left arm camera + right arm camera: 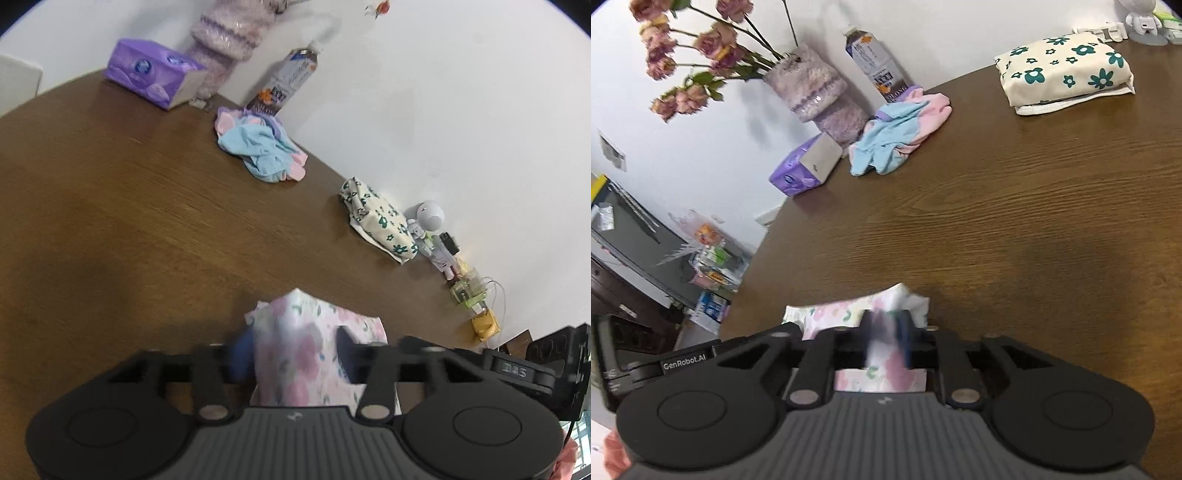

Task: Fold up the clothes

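Over the brown tabletop (1015, 229), with a folded flowered cloth (1067, 74) and a crumpled blue-pink heap (894, 136) parked near the wall, both tongs, left (295, 354) and right (886, 341), pinch the pink floral garment (295, 332), likely holding it taut for a fold.

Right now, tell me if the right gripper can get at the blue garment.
Probably not yet: the right gripper is shut on the floral cloth. Bare table lies between it and the blue garment.

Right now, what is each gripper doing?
Left gripper: shut on the floral cloth.
Right gripper: shut on the same floral cloth.
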